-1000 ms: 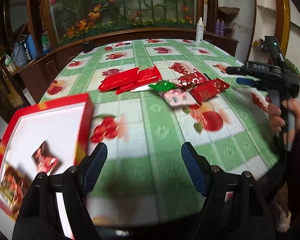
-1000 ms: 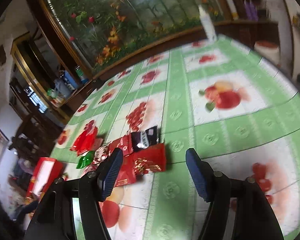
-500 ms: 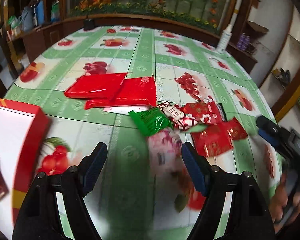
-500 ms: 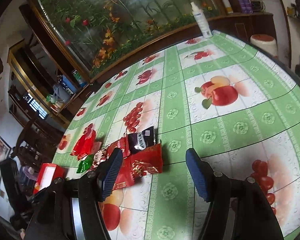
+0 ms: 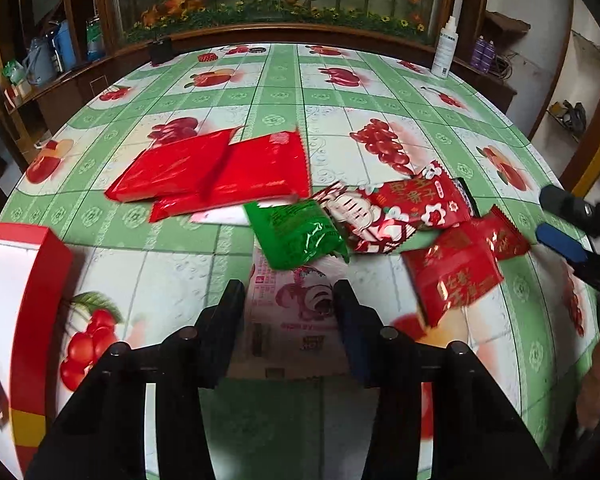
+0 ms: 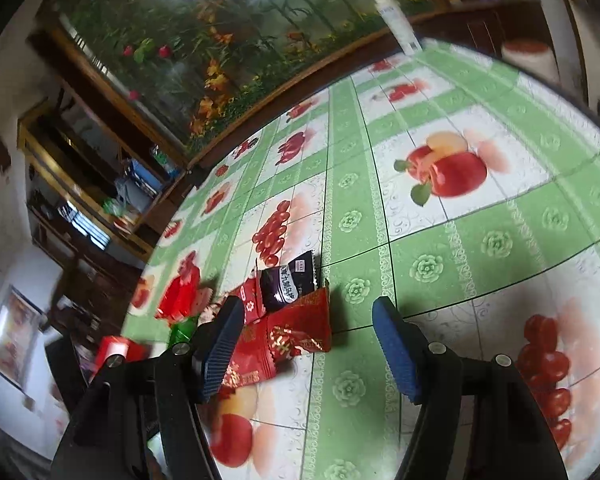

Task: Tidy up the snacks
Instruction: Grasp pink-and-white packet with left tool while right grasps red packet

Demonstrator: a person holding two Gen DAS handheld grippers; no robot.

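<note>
My left wrist view sits low and close over the counter (image 5: 380, 92), facing the planter wall; my right wrist view tilts across it from the right. Both share the snack pile (image 5: 400, 208).

On the green fruit-print tablecloth (image 5: 340, 92) lie two plain red foil packets (image 5: 172, 168) (image 5: 256, 172), one green foil packet (image 5: 296, 234), one pink printed packet (image 5: 292, 308), three red patterned packets (image 5: 400, 208) (image 5: 452, 276) (image 5: 504, 236), one black packet (image 6: 286, 284). At its left edge, one red-sided box (image 5: 40, 288).
</note>
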